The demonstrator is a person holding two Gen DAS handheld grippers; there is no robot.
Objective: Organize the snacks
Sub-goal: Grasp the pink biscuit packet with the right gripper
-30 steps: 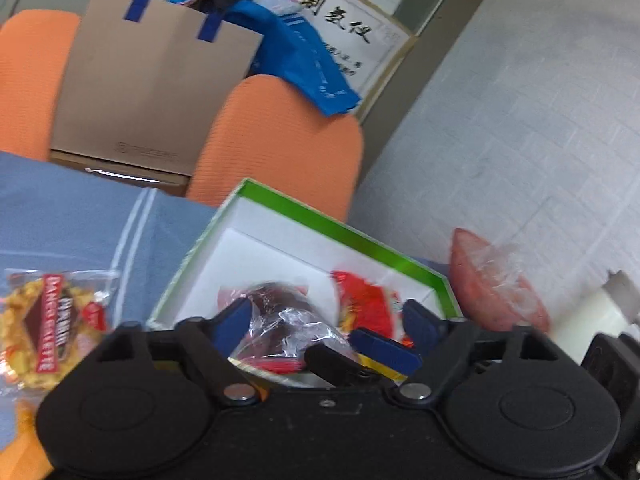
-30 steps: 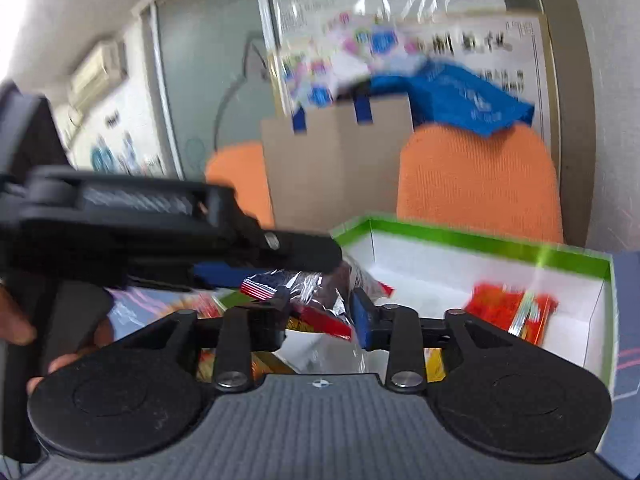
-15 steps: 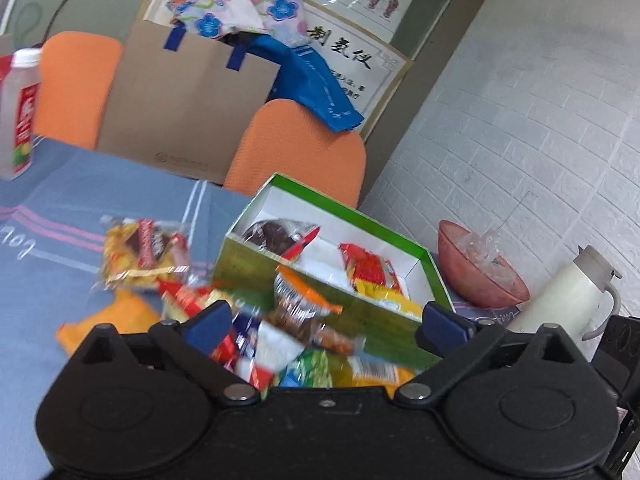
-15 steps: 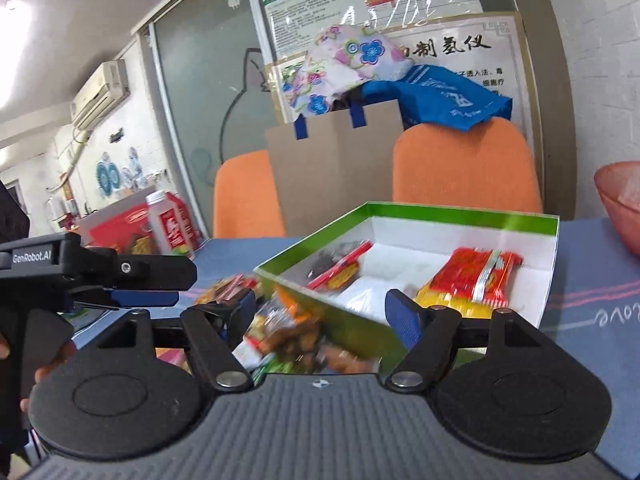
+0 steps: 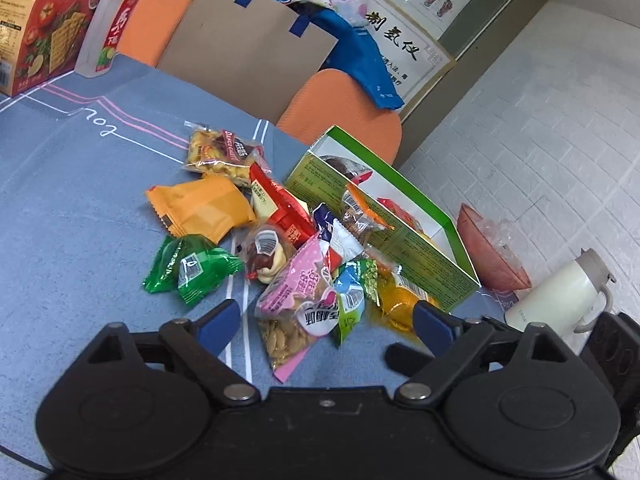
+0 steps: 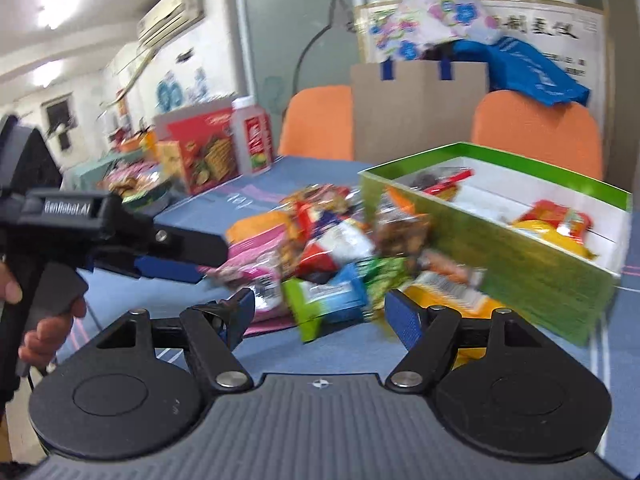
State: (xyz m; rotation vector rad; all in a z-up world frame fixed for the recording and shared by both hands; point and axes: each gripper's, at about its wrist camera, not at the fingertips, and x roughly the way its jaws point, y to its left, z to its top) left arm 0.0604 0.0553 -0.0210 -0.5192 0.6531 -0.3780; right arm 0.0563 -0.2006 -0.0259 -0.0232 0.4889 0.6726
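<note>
Both grippers have drawn back from the green-rimmed cardboard box with white inside (image 5: 404, 240) since a second ago, when each was over it with a clear-wrapped dark snack between its fingers. That snack now lies in the far corner of the box (image 5: 344, 166), and a red-and-yellow packet (image 6: 556, 218) lies at the other end.

Seen from its own camera, the left gripper (image 5: 326, 322) stands wide open above the blue tablecloth (image 5: 80, 208), nothing between its blue pads. Likewise the right gripper (image 6: 320, 314) is spread fully open and empty; its view is smeared by motion, so the wrappers beneath it are hard to name for certain.

Loose snacks are heaped on the cloth against the box's near wall: a pink packet of pale nuts (image 5: 298, 304) just ahead of the left gripper, a green foil packet (image 5: 192, 266) left of it, an orange pillow packet (image 5: 204, 208) farther back, and a clear packet of yellow biscuits (image 5: 220, 152) beyond that.

In the right wrist view, a hand (image 6: 44, 320) grips the left gripper's black handle at the frame's left edge.
</note>
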